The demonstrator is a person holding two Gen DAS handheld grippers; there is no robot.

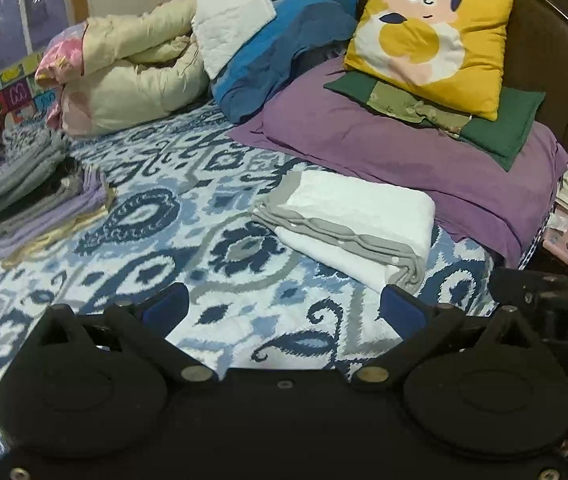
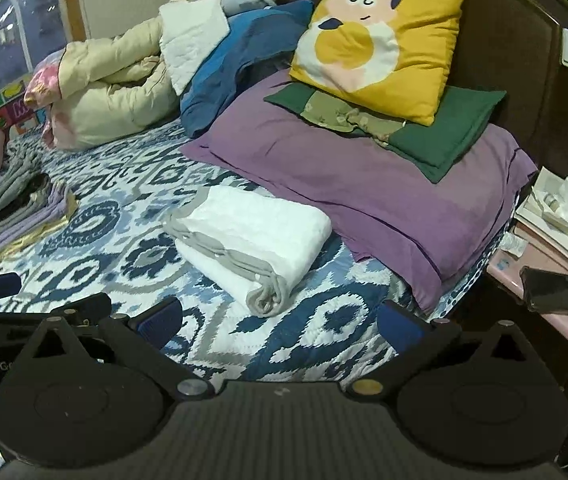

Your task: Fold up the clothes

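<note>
Two folded lots already rest on the blue-and-white patterned bedspread [image 1: 188,216]: a white quilted cloth with grey trim [image 1: 347,220] beside the purple pillow, and a grey-and-lilac garment stack [image 1: 40,196] well apart. Little looks left. Left gripper [image 1: 284,308] and right gripper [image 2: 280,320] hover released, empty.
</note>
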